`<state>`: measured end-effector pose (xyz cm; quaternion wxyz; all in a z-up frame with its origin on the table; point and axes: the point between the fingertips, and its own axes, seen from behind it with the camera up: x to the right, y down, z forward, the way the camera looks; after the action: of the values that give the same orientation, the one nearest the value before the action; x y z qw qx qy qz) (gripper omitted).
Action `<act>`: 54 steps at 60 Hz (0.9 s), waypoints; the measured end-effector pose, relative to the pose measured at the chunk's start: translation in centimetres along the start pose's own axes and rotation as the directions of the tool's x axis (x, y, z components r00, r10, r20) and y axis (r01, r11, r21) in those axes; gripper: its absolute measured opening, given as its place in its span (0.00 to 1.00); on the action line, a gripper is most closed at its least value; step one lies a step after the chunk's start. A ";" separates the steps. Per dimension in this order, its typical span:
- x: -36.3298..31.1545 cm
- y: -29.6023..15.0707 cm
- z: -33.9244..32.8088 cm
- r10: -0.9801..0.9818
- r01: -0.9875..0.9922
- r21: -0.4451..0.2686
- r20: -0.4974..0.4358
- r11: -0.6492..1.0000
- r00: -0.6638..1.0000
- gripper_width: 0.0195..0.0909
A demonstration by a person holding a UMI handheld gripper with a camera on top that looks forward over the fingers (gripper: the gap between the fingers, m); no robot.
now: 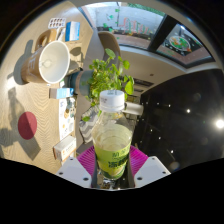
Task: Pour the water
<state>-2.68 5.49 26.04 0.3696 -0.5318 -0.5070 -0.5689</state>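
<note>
A capped bottle (pixel 111 137) is held upright in the tongs (pixel 111 170) above the bench (pixel 30 95); the cap (apparently closed) should be removed before tilting toward the cup (pixel 46 63).

Tool: hand-held two-finger tongs (pixel 112 172), seen from own camera.
Fingers: two pale grey-white fingers (pixel 72 172), angular, one at each side, widening toward the camera.
Pads: magenta-pink pads (pixel 88 157) on the inner faces, flat, slanting inward.
Finish: matte, plain.
Markings: none legible.
Cables, screws: cannot tell.
Person: out of sight.
</note>
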 end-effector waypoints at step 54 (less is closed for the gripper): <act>-1.6 -2.3 -3.2 0.824 -0.868 -0.079 0.369 0.490 0.431 0.33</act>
<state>-5.36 2.71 24.25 0.5374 -0.7836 -0.2634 -0.1667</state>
